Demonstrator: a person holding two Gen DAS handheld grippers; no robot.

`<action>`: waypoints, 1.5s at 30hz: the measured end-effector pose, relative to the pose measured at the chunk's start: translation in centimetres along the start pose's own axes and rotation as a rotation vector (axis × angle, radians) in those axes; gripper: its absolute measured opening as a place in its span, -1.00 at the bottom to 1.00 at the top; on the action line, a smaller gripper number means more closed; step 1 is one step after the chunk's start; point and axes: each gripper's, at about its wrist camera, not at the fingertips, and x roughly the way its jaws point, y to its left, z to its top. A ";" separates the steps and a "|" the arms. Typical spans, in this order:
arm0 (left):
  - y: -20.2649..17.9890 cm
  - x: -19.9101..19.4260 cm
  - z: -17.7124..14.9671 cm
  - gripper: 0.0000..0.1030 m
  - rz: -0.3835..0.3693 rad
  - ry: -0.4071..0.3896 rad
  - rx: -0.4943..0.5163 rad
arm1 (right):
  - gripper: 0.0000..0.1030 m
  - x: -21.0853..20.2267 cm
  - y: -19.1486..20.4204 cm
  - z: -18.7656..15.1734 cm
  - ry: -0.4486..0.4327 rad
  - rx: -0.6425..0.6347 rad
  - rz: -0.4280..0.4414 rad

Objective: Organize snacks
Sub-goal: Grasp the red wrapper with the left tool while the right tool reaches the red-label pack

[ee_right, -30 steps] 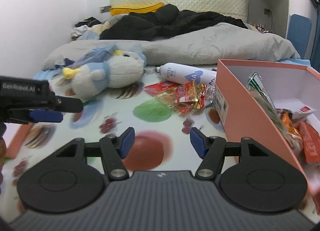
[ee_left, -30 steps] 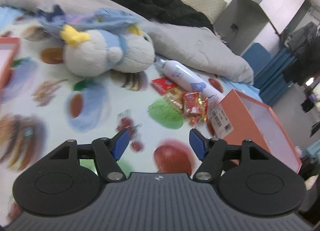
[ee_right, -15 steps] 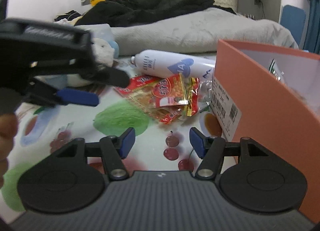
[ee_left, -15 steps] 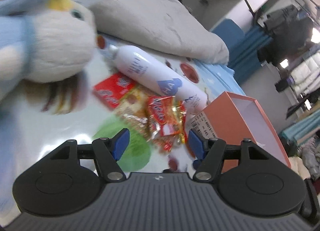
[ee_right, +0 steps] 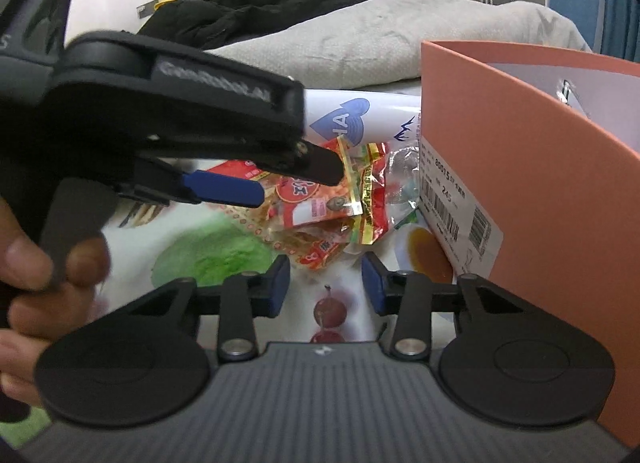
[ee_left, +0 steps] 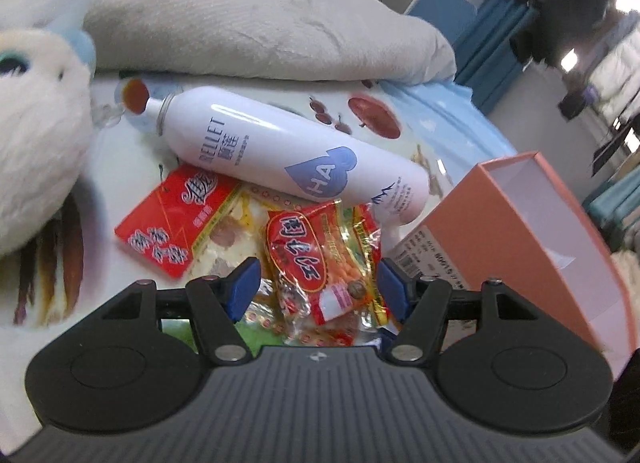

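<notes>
A pile of red and gold snack packets [ee_left: 320, 259] lies on the fruit-print sheet beside an orange box [ee_left: 532, 231]. A flat red packet [ee_left: 176, 219] sticks out at the pile's left. My left gripper [ee_left: 319, 287] is open and low over the pile, with the top packet lying between its blue pads [ee_left: 244, 287], which do not press on it. In the right wrist view the left gripper [ee_right: 300, 185] reaches in over the snack pile [ee_right: 340, 203]. My right gripper [ee_right: 325, 283] sits just short of the pile, its jaws closing with only the sheet between them.
A white spray bottle [ee_left: 288, 159] lies behind the pile and touches it. A plush toy [ee_left: 36, 143] sits to the left, and a grey blanket [ee_left: 260, 23] lies behind. The orange box [ee_right: 540, 183] wall stands close on the right. A hand [ee_right: 24, 263] holds the left gripper.
The left gripper swept right past the plush toy and came down over the snack pile. The right gripper moved in closer to the pile and its jaws narrowed.
</notes>
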 end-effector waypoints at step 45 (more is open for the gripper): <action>6.3 -11.6 -8.7 -0.79 0.263 -0.164 -0.297 | 0.17 -1.4 0.3 -0.3 -0.056 0.397 -0.003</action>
